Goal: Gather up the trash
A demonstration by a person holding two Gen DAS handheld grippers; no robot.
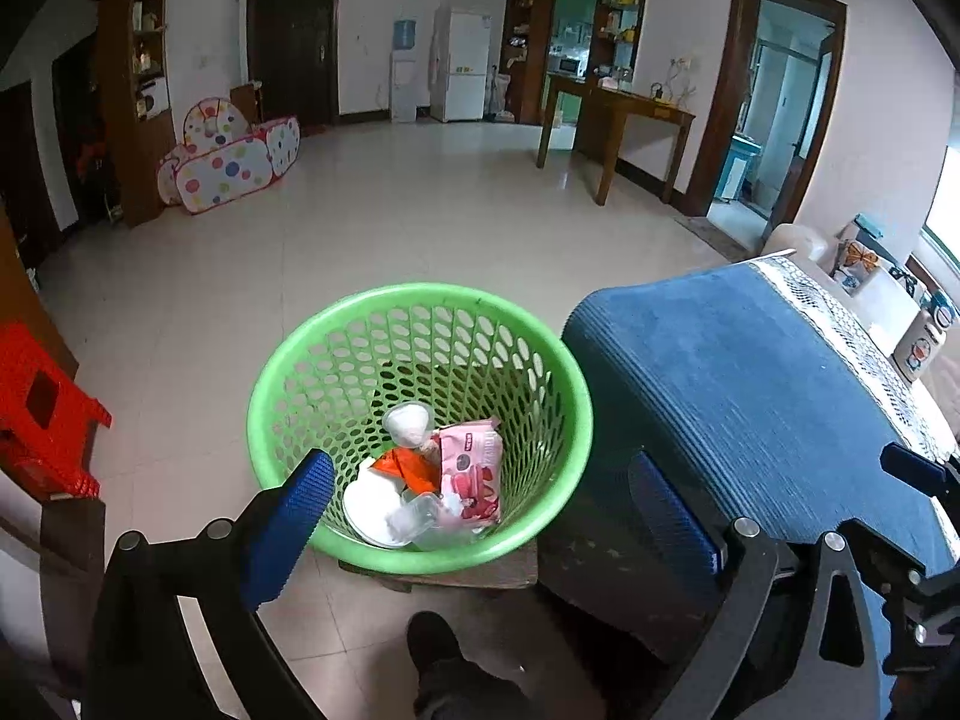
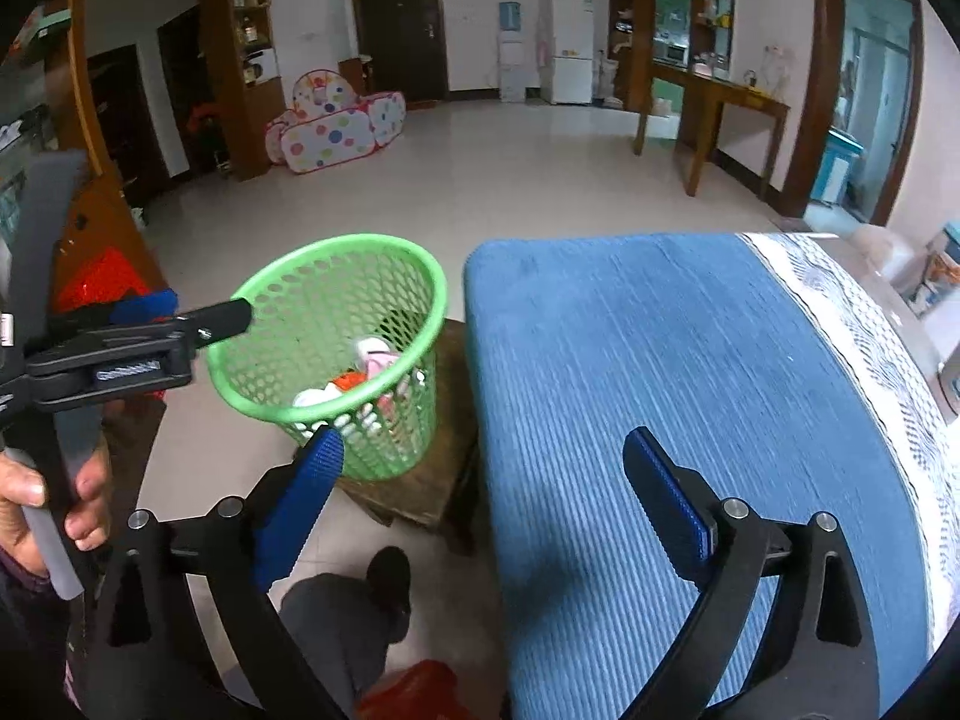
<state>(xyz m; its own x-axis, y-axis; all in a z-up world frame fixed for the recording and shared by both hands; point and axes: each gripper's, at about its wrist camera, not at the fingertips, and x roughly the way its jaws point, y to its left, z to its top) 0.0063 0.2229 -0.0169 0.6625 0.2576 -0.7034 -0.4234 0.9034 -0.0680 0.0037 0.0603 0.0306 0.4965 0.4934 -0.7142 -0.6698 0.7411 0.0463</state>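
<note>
Several trash items already sit in the green basket point(image 1: 420, 324), seen from the left wrist: a pink wipes packet point(image 1: 471, 471), an orange wrapper point(image 1: 408, 467), a white lid point(image 1: 375, 507), a clear plastic cup point(image 1: 423, 517) and a wadded white wrapper point(image 1: 409, 421). Left gripper point(image 1: 480, 534) hangs over the basket, fingers wide apart, nothing held. Basket stands on a small wooden stool point(image 1: 474, 573), touching the blue-covered counter point(image 1: 750, 372).

Right wrist view: right gripper point(image 2: 489, 510) has fingers apart and empty, above the counter's near edge. Counter cloth point(image 2: 660, 330) shows no trash. Floor point(image 2: 480, 180) looks clean too. Judgement: collection looks done or nearly so; whatever remains is outside both views.
</note>
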